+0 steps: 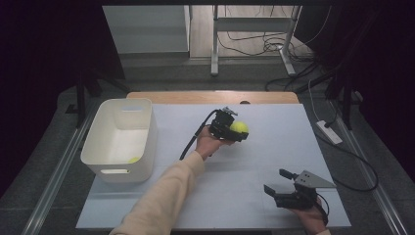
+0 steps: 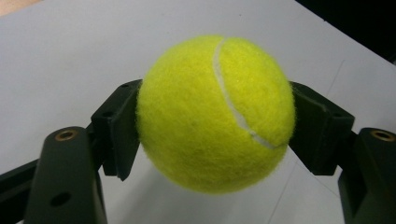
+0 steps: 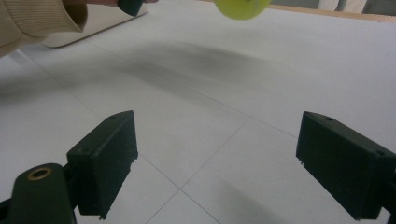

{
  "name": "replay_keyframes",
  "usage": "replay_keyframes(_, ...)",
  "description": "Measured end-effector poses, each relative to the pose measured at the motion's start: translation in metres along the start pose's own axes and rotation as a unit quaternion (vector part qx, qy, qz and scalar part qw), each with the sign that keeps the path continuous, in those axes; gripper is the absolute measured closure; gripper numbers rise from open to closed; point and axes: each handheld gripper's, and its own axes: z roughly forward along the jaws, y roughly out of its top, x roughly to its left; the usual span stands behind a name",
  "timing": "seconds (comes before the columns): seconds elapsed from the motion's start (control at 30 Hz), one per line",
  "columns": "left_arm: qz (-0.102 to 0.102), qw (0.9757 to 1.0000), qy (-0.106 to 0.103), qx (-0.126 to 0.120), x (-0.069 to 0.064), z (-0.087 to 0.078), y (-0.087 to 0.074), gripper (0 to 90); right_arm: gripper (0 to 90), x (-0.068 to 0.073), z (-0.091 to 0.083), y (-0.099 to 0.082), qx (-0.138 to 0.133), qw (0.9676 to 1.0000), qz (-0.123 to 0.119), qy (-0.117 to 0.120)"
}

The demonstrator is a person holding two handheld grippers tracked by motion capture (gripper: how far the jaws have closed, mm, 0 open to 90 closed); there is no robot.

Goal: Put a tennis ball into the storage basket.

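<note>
Left gripper (image 1: 238,131) clamps one tennis ball (image 2: 215,113) between its jaws, lifted clear of the white table (image 1: 274,147). Right gripper (image 3: 217,163) rests with jaws spread wide, holding nothing. One white bin (image 1: 121,139) contains what is possibly a second ball (image 1: 134,159).

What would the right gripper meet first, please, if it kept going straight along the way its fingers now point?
Probably nothing soon: ahead of the open right gripper lies bare white table. Farther along that line, the tennis ball held in the left gripper hangs above the surface, though depth is hard to judge.
</note>
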Motion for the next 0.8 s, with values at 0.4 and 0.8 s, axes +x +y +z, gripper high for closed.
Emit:
replay_keyframes(0.4,0.007,0.9999,0.001,-0.013,-0.002,-0.015,0.0,27.2,12.9,0.0,0.0,0.0,0.0,1.0,-0.002,-0.002)
replay_keyframes(0.8,0.011,0.9995,0.006,-0.03,-0.003,-0.029,0.001,27.1,12.9,0.0,0.0,0.0,0.001,1.0,-0.002,-0.003)
